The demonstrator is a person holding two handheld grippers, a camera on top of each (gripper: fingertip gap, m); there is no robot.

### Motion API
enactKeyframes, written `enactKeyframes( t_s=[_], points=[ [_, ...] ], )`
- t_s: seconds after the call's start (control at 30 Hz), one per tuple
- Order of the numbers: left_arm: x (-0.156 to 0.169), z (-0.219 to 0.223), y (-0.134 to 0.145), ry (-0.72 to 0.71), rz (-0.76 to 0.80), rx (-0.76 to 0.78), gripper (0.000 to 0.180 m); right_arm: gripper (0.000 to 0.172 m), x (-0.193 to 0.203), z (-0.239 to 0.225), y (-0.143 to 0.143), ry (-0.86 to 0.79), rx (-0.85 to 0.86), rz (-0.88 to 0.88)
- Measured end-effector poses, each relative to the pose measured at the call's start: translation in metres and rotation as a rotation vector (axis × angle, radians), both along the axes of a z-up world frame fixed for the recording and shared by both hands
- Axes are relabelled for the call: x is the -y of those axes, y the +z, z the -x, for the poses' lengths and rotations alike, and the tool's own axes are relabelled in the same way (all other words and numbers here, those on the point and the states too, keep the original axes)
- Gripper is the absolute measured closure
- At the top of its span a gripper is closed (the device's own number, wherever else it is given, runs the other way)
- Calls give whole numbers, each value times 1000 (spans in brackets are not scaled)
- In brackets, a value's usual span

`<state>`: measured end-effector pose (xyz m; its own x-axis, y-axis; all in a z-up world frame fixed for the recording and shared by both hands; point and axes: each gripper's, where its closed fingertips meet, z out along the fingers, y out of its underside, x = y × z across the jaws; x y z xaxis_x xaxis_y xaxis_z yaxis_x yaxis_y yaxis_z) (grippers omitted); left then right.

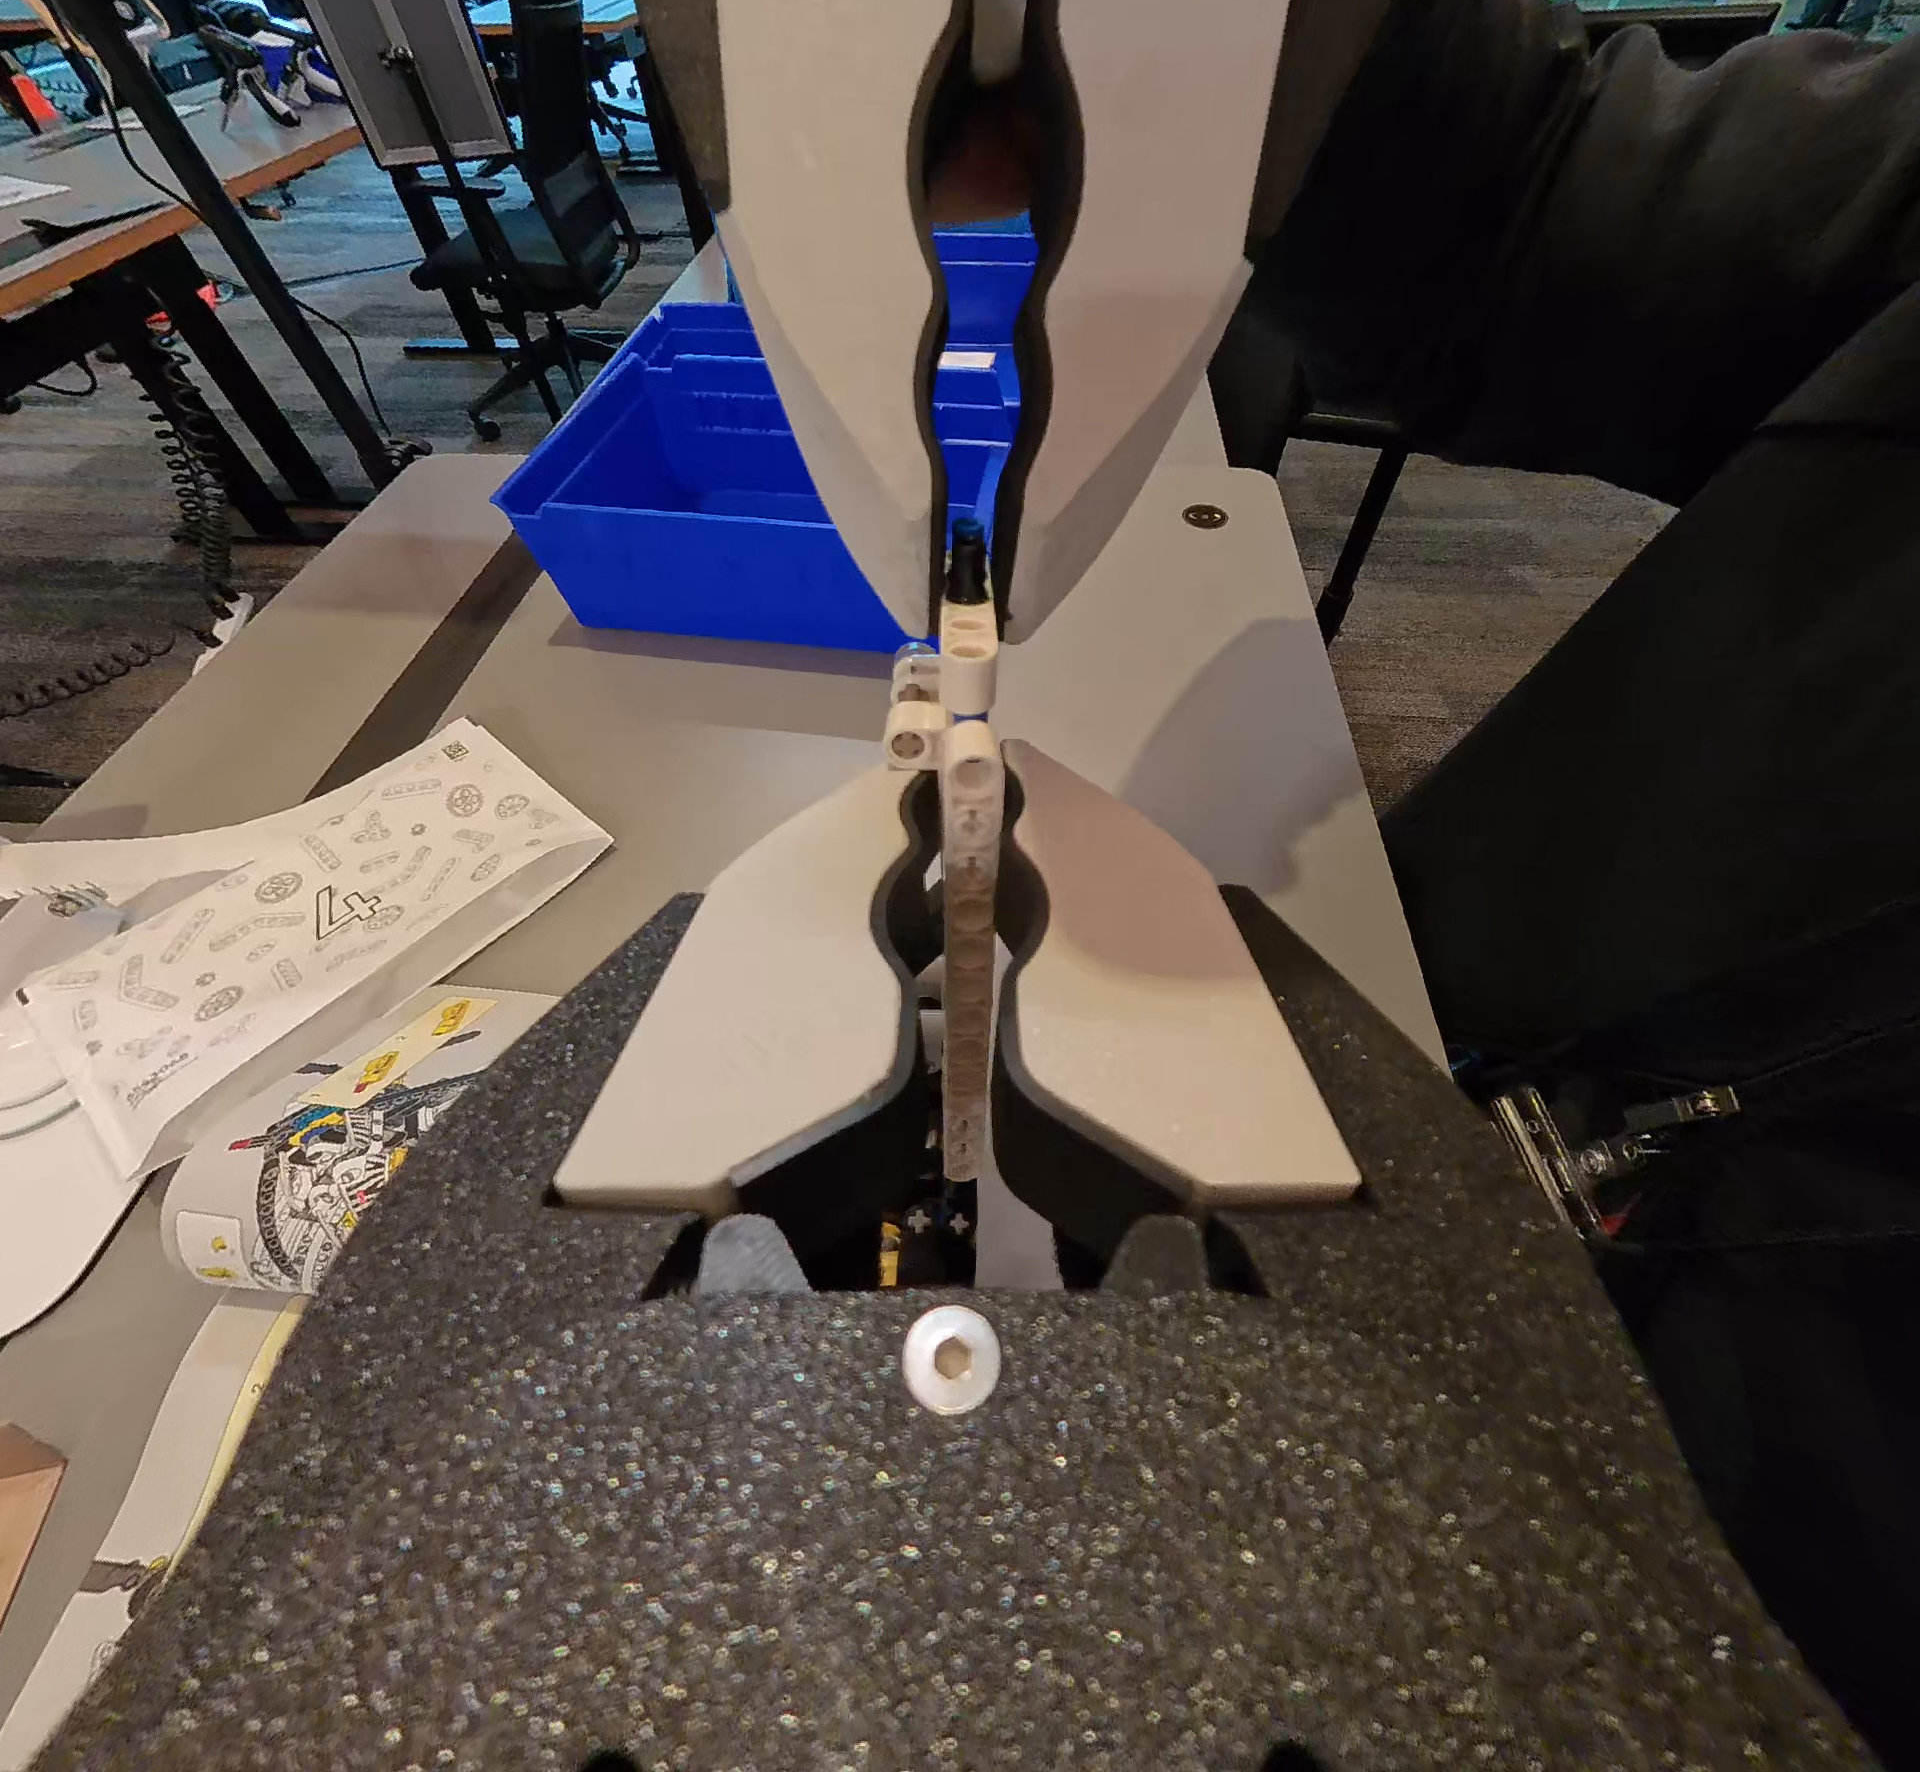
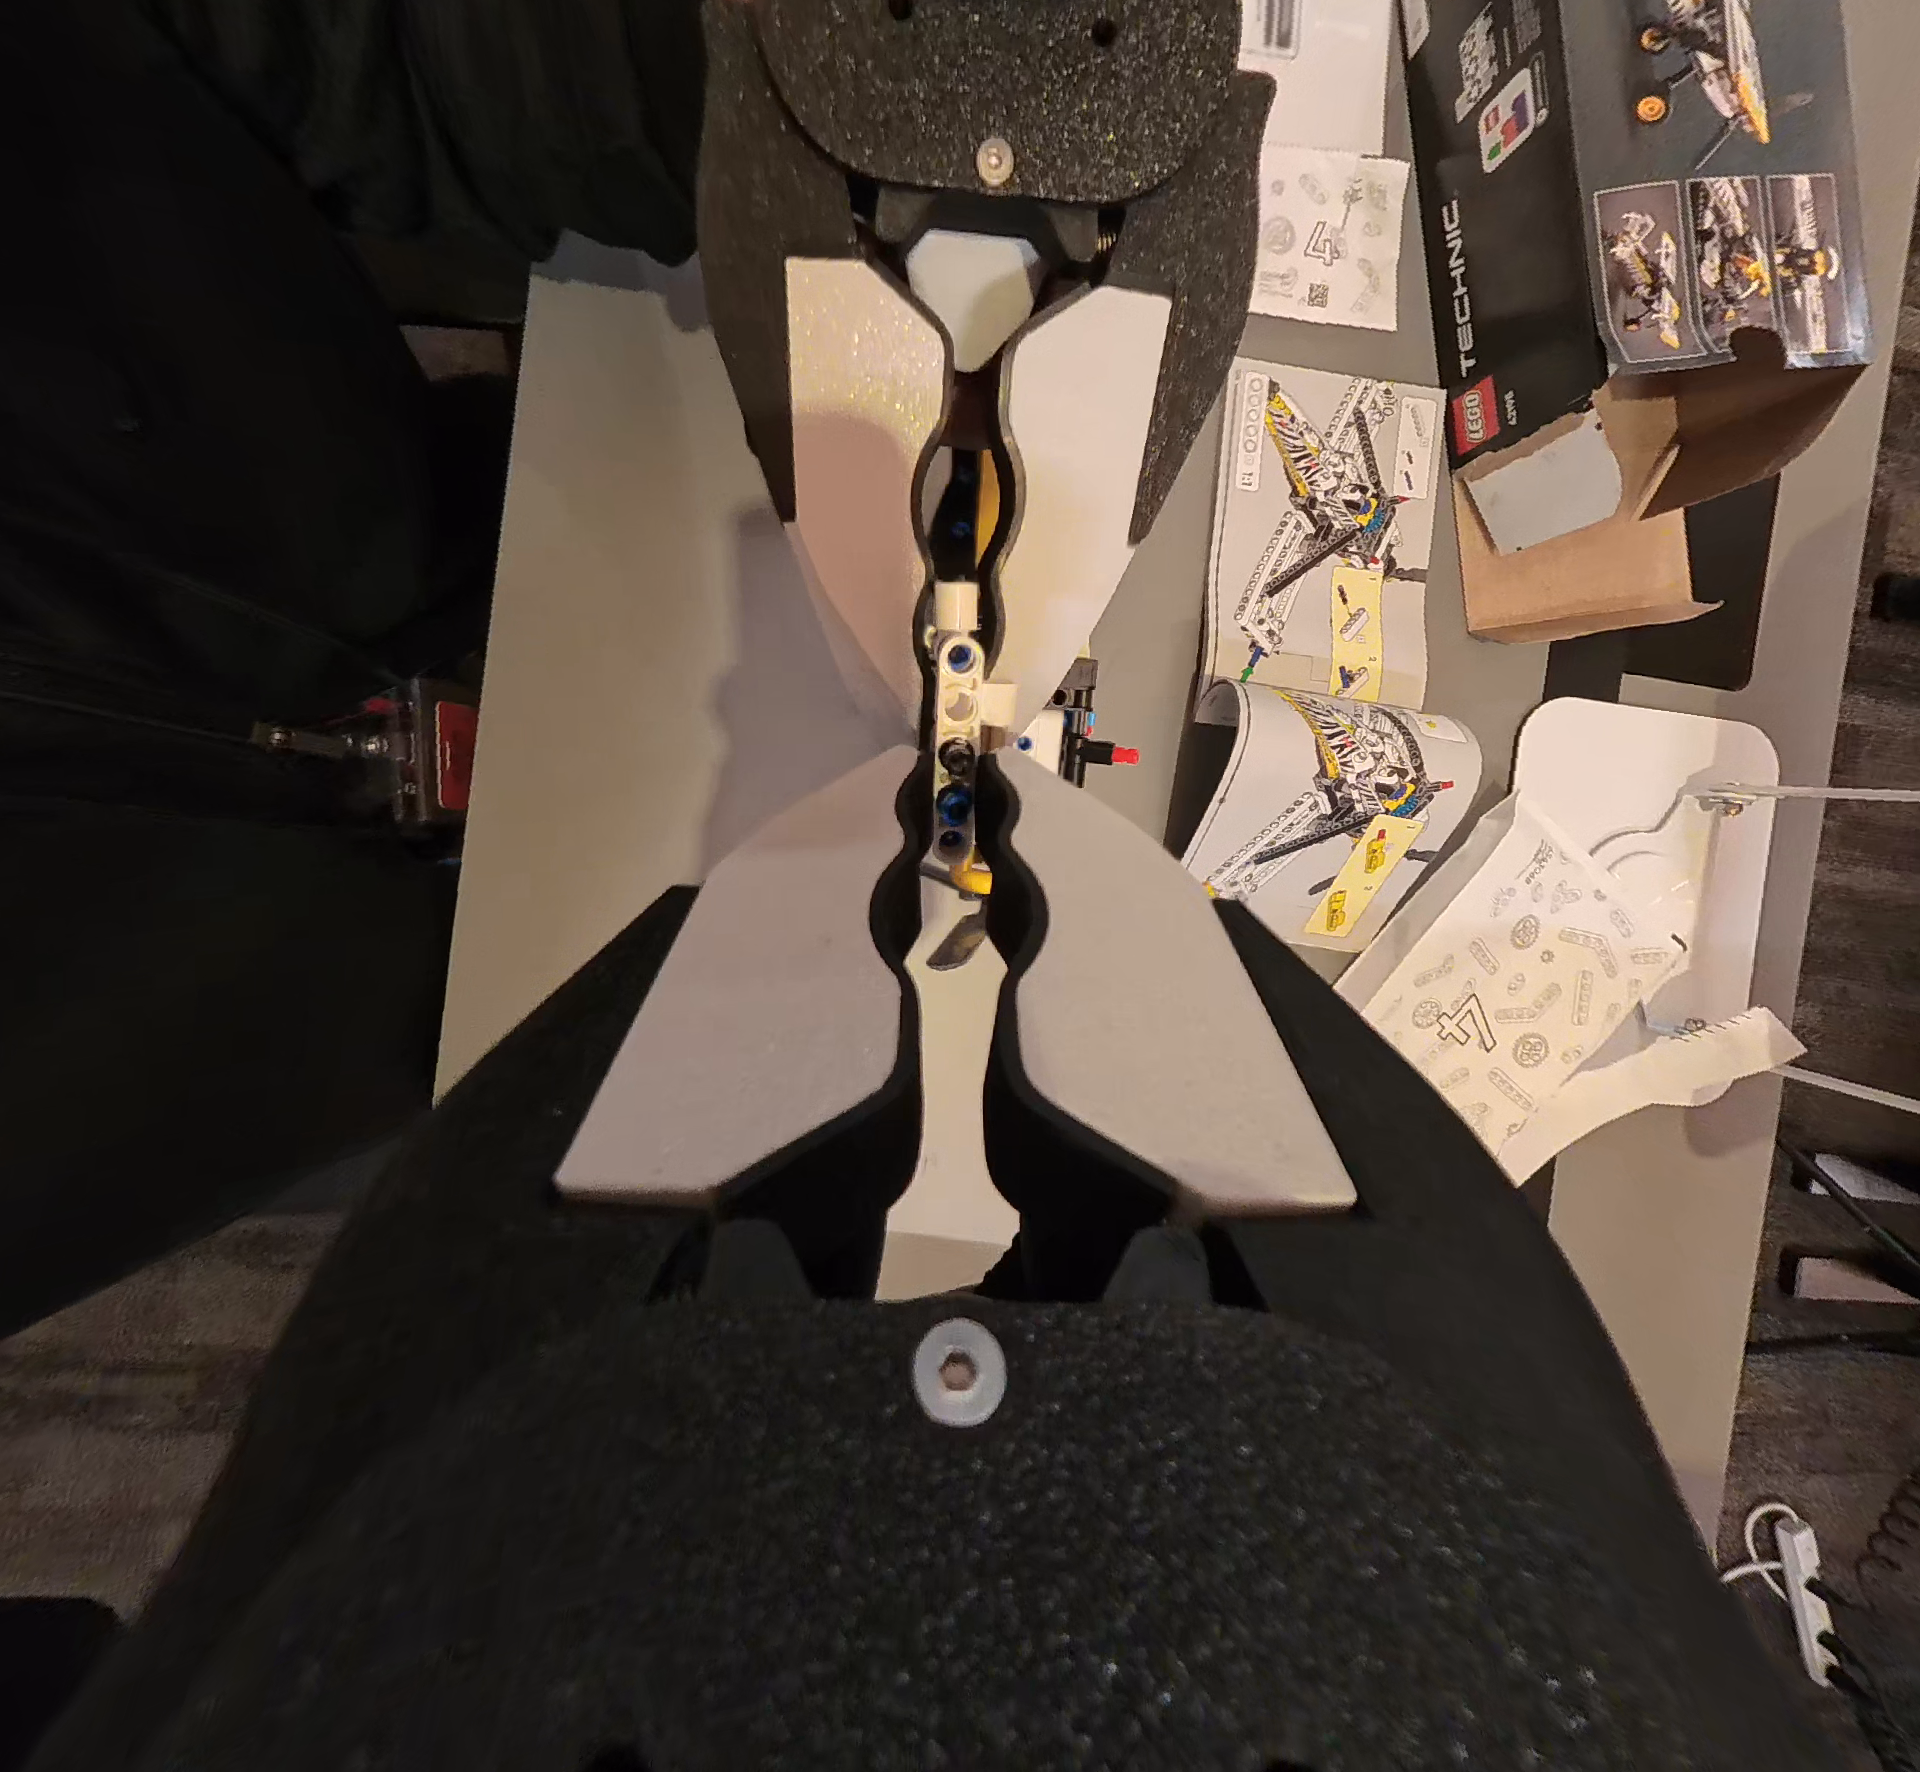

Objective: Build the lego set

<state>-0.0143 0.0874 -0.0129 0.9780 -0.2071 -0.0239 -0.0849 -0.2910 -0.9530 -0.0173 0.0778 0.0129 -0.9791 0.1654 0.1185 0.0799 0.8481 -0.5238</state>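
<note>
In the left wrist view, the left gripper had its jaws clenched on a long white perforated beam that ran up the narrow slot between its 2 fingers and stood out past the tips. A small white connector stuck out from the beam's left side just beyond the fingertips. The right gripper reached in from the far side, tips facing, and gripped the short white end piece topped by a black pin. Behind them a blue bin sat on the grey tabletop, with a printed paper bag lying to the left.

In the right wrist view, the right gripper had its jaws closed around the white beam assembly, blue pins showing in its holes. The left gripper held the same assembly from the opposite end. On the tabletop to the right lay an open instruction booklet, a dark set box and a torn paper bag.
</note>
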Motion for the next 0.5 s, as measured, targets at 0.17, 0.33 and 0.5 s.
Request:
enactKeyframes(
  t_s=[0.17, 0.33, 0.5],
  points=[
    [1, 2, 1, 12, -2, -2, 174, 165, 1, 1, 0, 17, 32, -3],
    [1, 2, 3, 13, -15, -9, 173, 165, 3, 2, 3, 19, 86, 71],
    [0, 6, -2, 28, 2, -22, 174, 164, 1, 5, -3, 14, 91, 55]
  ],
)
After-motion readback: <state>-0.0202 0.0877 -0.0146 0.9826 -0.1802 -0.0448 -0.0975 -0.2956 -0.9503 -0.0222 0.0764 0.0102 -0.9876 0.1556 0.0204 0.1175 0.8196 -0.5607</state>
